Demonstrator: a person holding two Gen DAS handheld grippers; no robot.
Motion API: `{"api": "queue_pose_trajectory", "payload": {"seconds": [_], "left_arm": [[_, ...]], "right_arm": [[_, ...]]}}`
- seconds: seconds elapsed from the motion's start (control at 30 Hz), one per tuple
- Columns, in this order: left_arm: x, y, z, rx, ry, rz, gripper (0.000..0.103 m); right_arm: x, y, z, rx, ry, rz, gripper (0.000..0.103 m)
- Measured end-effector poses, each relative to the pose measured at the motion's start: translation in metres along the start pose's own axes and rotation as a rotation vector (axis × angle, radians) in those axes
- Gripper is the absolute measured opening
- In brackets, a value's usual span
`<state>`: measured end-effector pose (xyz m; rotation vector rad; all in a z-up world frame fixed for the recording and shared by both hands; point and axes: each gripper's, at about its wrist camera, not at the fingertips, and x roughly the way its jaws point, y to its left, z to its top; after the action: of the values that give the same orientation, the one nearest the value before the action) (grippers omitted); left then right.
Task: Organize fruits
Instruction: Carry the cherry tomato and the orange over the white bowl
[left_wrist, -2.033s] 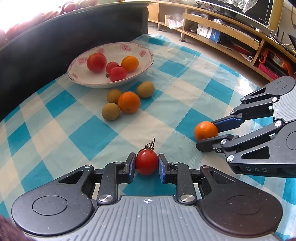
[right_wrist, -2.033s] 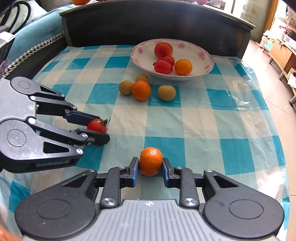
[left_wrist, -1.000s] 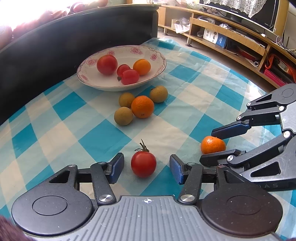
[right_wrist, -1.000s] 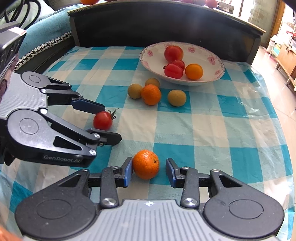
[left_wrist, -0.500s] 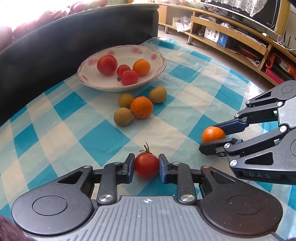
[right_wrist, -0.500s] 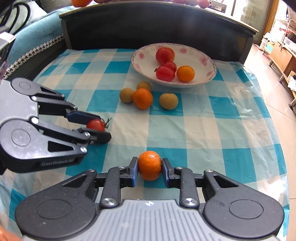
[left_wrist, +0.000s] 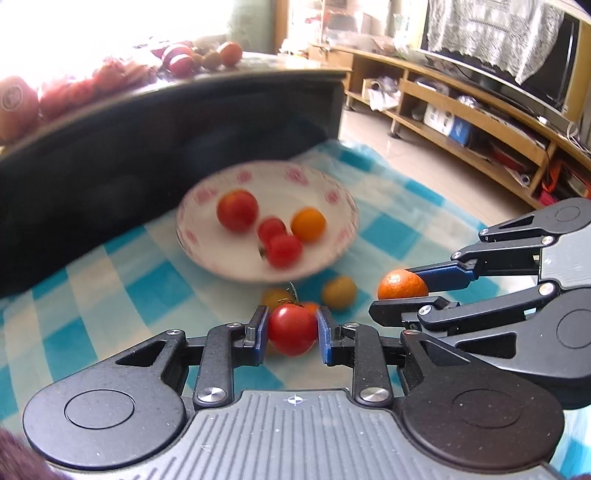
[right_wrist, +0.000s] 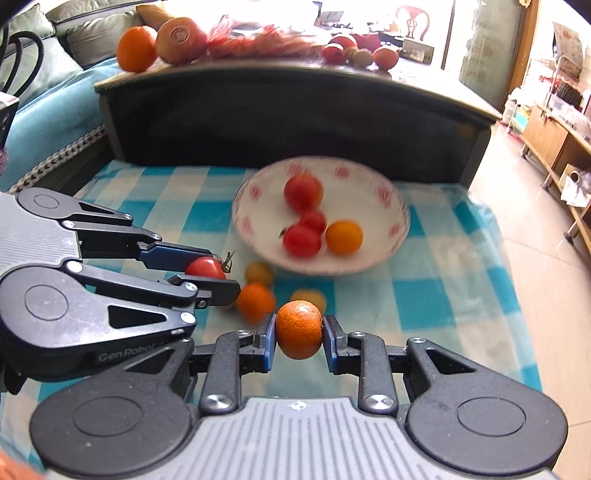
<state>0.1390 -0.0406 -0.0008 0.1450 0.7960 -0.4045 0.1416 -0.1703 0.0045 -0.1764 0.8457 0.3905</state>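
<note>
Counter (right_wrist: 443, 295): blue-and-white checked cloth; a dark curved board stands behind it.

Bowl (right_wrist: 388, 254): white with pink flowers, at the far side of the cloth, straight ahead of both tools. It holds three red tomatoes and one orange fruit; the picture is blurred here.

Key relation: the bowl lies forward and above the carried fruits in both views. From the right wrist it sits a little right of centre, from the left wrist a little left. Neither tool is clearly nearer; both are short of the rim.

Loose fruit (right_wrist: 255, 302): an orange and two or three yellowish-brown round fruits lie on the cloth between the tools and the bowl, just below its near rim.

Left tool (left_wrist: 291, 329): clamped on a red tomato (left_wrist: 292, 329), stalk up, held clear of the cloth as far as I can judge.

Right tool (right_wrist: 299, 329): clamped on a mandarin (right_wrist: 299, 329), also apparently lifted.

Side by side: left tool just left of the right one, tips near but apart.

Change from two seconds ago: both fruits were then gripped low on the cloth, were let go, then gripped again. Now the bowl looms larger and the loose fruit sits right at the fingertips, so both tools have risen and travelled toward the bowl.

Next, as I judge: carry over the rim, release.
</note>
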Motion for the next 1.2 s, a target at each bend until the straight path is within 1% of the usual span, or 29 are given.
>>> {"api": "queue_pose_trajectory", "payload": {"seconds": [0.27,0.43,0.83,1.1,1.2], "left_arm": [[0.019,0.015,0.029,-0.026,-0.029,0.029,0.034],[0.033,0.022,0.040,-0.033,-0.028,0.043,0.034],[0.061,0.033,0.046,-0.051,0.003,0.071,0.034],[0.065,0.034,0.048,-0.053,0.003,0.078,0.034],[0.064,0.035,0.048,-0.060,0.000,0.078,0.036]], "right_arm": [[0.020,-0.016,0.033,-0.009,-0.034,-0.024,0.031],[0.035,-0.023,0.044,-0.017,-0.041,-0.037,0.031],[0.067,-0.034,0.058,-0.027,-0.033,-0.049,0.031],[0.077,-0.039,0.060,-0.021,-0.028,-0.057,0.031],[0.078,-0.041,0.060,-0.011,-0.031,-0.055,0.031]]}}
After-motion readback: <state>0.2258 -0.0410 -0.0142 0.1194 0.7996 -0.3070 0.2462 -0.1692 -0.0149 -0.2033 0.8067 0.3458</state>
